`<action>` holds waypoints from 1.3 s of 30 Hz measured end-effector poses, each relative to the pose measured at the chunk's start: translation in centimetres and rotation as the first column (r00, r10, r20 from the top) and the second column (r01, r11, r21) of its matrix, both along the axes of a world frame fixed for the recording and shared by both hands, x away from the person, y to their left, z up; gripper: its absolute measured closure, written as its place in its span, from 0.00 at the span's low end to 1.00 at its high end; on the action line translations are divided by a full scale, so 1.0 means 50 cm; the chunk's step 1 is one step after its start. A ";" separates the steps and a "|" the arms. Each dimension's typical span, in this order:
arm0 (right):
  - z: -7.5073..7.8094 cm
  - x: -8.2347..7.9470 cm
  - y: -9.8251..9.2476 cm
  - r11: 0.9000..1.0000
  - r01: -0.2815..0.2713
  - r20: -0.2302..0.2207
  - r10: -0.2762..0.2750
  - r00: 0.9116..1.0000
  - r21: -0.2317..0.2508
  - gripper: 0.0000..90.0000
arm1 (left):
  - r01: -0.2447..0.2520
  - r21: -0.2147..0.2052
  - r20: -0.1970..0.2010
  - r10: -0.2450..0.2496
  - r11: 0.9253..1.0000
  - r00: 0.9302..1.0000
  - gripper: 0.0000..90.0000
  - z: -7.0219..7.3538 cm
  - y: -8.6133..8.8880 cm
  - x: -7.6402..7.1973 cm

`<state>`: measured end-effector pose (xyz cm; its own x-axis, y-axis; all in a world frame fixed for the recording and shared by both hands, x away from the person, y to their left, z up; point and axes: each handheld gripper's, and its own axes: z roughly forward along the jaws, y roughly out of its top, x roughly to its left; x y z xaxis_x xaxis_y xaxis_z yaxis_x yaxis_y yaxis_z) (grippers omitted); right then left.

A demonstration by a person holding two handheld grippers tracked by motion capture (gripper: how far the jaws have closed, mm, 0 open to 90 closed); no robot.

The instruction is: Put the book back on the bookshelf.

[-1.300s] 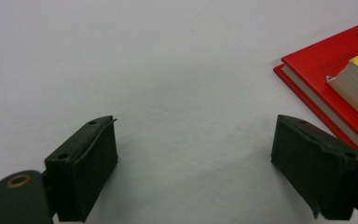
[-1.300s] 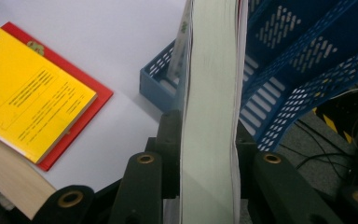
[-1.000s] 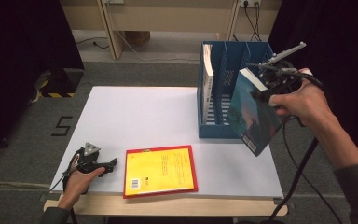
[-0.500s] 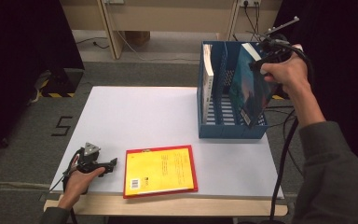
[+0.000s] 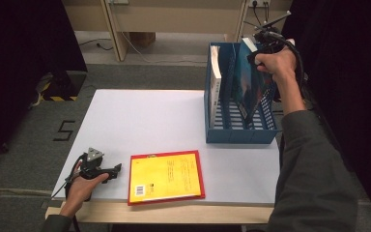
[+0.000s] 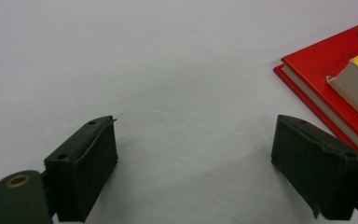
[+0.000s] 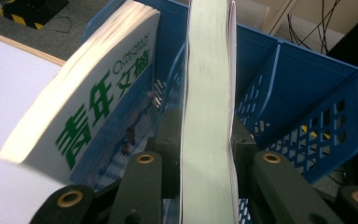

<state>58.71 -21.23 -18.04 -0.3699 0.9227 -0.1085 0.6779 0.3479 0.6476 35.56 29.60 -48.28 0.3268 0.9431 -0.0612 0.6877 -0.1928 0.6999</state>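
Right hand-held gripper (image 5: 257,44) was clamped on the top edge of a thin blue-covered paperback book (image 5: 247,84), its black jaws pinching the pale page block from both sides in the right gripper view (image 7: 208,135). That book hung upright below the right hand-held gripper, partly lowered into a slot of the blue perforated plastic file rack (image 5: 239,133); it did not yet look fully seated, so letting go remained to be done. One slot over from the right hand-held gripper, a second paperback with a white-and-blue cover (image 7: 91,100) already leaned in the rack, so that part looked finished. Its cover carried large green Chinese characters, 青年文摘, with a small line of Latin letters too blurred to read. Left hand-held gripper (image 5: 116,167) rested on the white desk (image 5: 140,121) with jaws spread and nothing between them. Just beside its tips lay a red-bordered yellow hardback book (image 5: 166,176), flat and apparently next to be filed; its small print and barcode label were illegible.
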 end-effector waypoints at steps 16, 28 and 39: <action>-0.123 0.074 0.010 0.997 0.044 -0.044 -0.042 0.998 0.063 0.81 | -0.001 0.001 0.001 0.001 1.000 1.000 0.14 0.000 0.000 0.000; -0.162 0.092 0.016 0.998 0.030 -0.053 -0.027 0.998 0.061 0.78 | -0.001 -0.001 0.001 0.001 1.000 1.000 0.14 0.000 -0.001 0.000; -0.148 0.046 0.005 0.996 -0.022 -0.039 0.025 0.999 0.082 0.71 | 0.001 0.003 0.002 -0.001 1.000 1.000 0.14 0.000 -0.001 -0.001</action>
<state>60.99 -20.96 -25.43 -0.3939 0.9190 -0.0177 0.6964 0.3109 0.6468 35.51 29.55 -48.28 0.3276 0.9430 -0.0583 0.6865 -0.1952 0.7005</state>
